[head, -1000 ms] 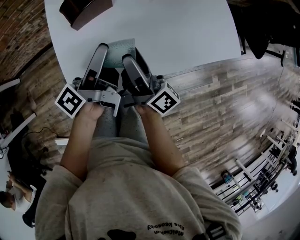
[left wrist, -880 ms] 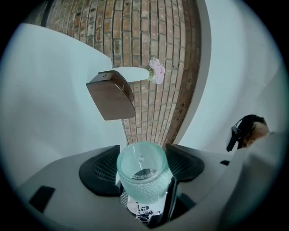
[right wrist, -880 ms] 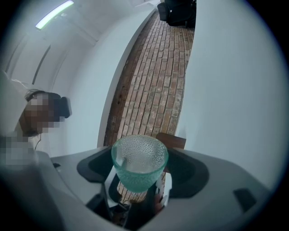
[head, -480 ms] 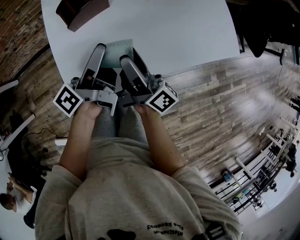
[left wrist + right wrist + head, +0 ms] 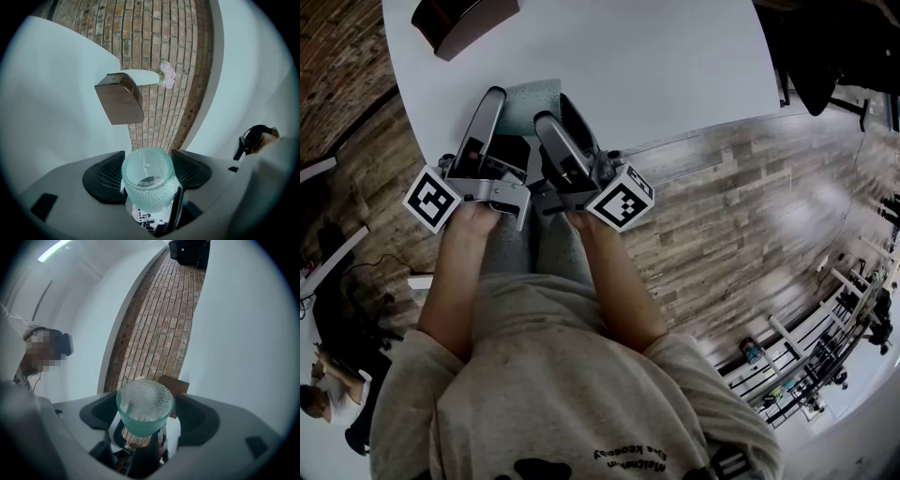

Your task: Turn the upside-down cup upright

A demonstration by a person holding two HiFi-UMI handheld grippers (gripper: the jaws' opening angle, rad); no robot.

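Tabletop (image 5: 675,66), white, filled the far part of the head view, with plank flooring (image 5: 741,216) to its right. The left gripper (image 5: 147,176) and right gripper (image 5: 145,414) sat side by side at the near edge. Each had wide-set jaws pressed on the same glass cup (image 5: 532,101), and the left jaws had just narrowed a little onto it. A brown wooden block (image 5: 464,23) stood at the far left. The cup, green and dimpled, appeared to lie on its side. A pink flower (image 5: 166,75) showed beside the block.
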